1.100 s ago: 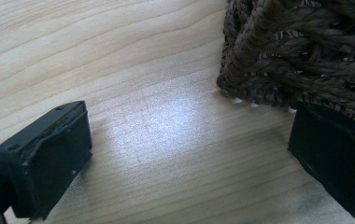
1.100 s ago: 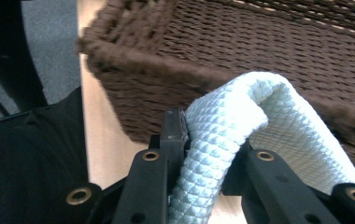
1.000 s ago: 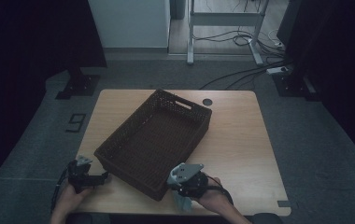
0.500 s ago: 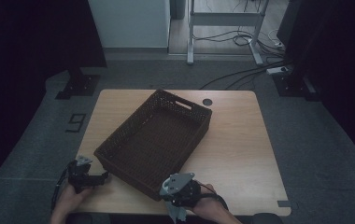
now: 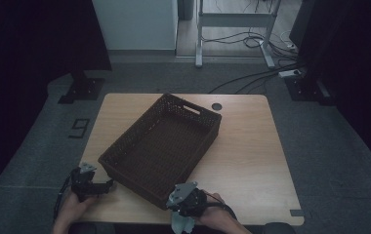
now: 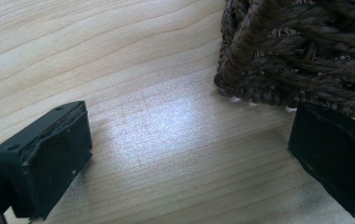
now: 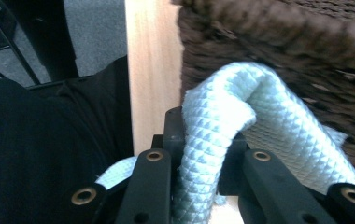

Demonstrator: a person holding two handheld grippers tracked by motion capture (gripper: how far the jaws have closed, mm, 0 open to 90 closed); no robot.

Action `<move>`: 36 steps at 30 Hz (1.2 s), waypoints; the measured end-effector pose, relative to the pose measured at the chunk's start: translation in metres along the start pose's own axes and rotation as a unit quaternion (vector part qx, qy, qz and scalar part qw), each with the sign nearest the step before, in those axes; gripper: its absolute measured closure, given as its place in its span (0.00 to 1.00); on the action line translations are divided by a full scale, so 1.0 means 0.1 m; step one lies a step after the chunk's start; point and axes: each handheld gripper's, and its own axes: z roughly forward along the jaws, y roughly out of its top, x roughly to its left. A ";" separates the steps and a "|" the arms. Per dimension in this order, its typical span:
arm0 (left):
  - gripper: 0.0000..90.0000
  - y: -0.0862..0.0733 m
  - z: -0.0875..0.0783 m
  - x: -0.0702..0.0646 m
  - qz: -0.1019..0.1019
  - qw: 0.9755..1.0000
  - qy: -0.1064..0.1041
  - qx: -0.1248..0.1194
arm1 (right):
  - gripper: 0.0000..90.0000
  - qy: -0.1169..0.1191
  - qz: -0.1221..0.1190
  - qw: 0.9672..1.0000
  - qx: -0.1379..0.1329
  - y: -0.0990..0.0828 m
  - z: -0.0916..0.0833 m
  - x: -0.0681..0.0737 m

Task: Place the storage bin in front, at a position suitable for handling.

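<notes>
Moved since a second ago: right gripper (image 5: 187, 201), drawn back toward the near edge of the tabletop (image 5: 252, 170) and slightly toward the middle, now just off the near corner of the wicker basket (image 5: 161, 146). Left gripper (image 5: 92, 182) unchanged in place, basket unchanged too.

Nearest, at the bottom of the high view: two hands, one per gripper. Right gripper with jaws clamped on a pale blue cloth (image 5: 179, 223), which hangs down past the tabletop's near edge. From the right gripper view, a fold of that quilted cloth (image 7: 231, 140) bulging up between the black jaws, with the basket's dark woven wall (image 7: 306, 51) just behind and a strip of light wood at the left.

Left gripper resting at the basket's near left corner, jaws apart, nothing between them. From the left gripper view, bare wood grain between the two black jaws and the woven basket corner (image 6: 301, 56) just beside the right-hand jaw.

Farther out: basket set diagonally across the middle of the tabletop, nothing visible inside it, handle slot in the far wall. Beyond it, a small dark round cable hole (image 5: 216, 106) near the far edge.

Progress, as a judgement: cloth gripped and brought up to the basket, not yet inside; lifting it over the rim and letting go apparently left to do.

Count: two grippers, one cloth, one basket, one tabletop.
</notes>
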 end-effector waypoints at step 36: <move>0.00 0.00 0.00 0.00 0.002 1.000 -0.002 -0.002 | 0.87 -0.099 0.093 0.991 0.002 -0.32 -0.23 -0.80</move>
